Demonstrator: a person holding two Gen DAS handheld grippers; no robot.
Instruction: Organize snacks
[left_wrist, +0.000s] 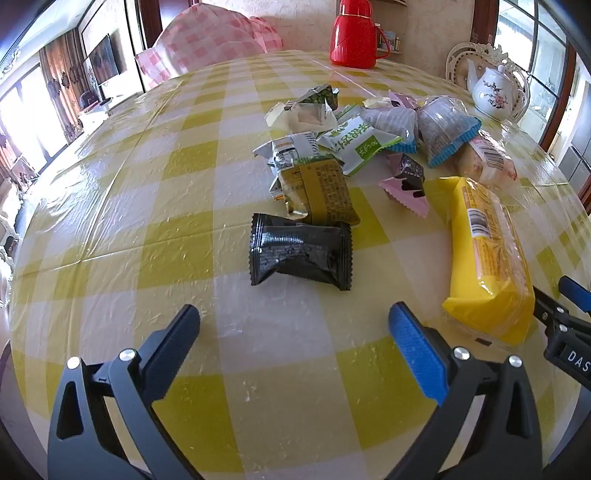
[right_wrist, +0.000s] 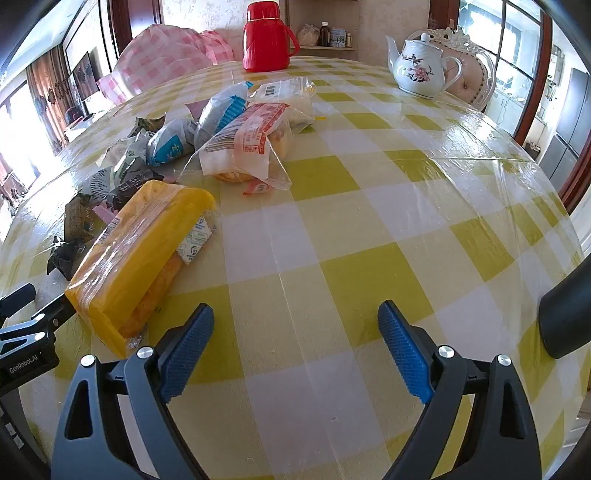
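- The left hand-held gripper (left_wrist: 293, 319) hangs released at the bottom of the left wrist view, jaws spread wide over bare checked cloth, nothing between its blue-padded fingers (left_wrist: 415, 354).
- Just above it, at the frame's centre, lies a black snack packet (left_wrist: 301, 254), flat on the table (left_wrist: 147, 206) and clear of the fingertips.
- The right hand-held gripper (right_wrist: 295, 323) is likewise released at the bottom of the right wrist view, jaws wide apart and empty over the yellow-and-white cloth.
- A long yellow snack pack (right_wrist: 144, 254) lies at that view's lower left, its near end just beside the right gripper's left finger; in the left wrist view the same pack sits at right, running from mid-frame down toward the lower right edge.
- Behind the black packet, in the upper centre of the left wrist view, the snack pile (left_wrist: 354, 140) is heaped: an olive-gold packet (left_wrist: 325, 192), a green-and-white packet (left_wrist: 354, 142), a pink-edged packet (left_wrist: 406, 184) and clear bags with blue trim (left_wrist: 443, 129), several overlapping.
- In the right wrist view a clear bag with red print (right_wrist: 247, 144) rests at upper centre-left, against the pile.
- A red thermos jug (left_wrist: 352, 35) stands at the table's far edge, top centre.
- A white flowered teapot (right_wrist: 421, 68) stands at upper right, well apart from the snacks.
- A pink checked cloth (left_wrist: 210, 40) lies beyond the table, upper left.
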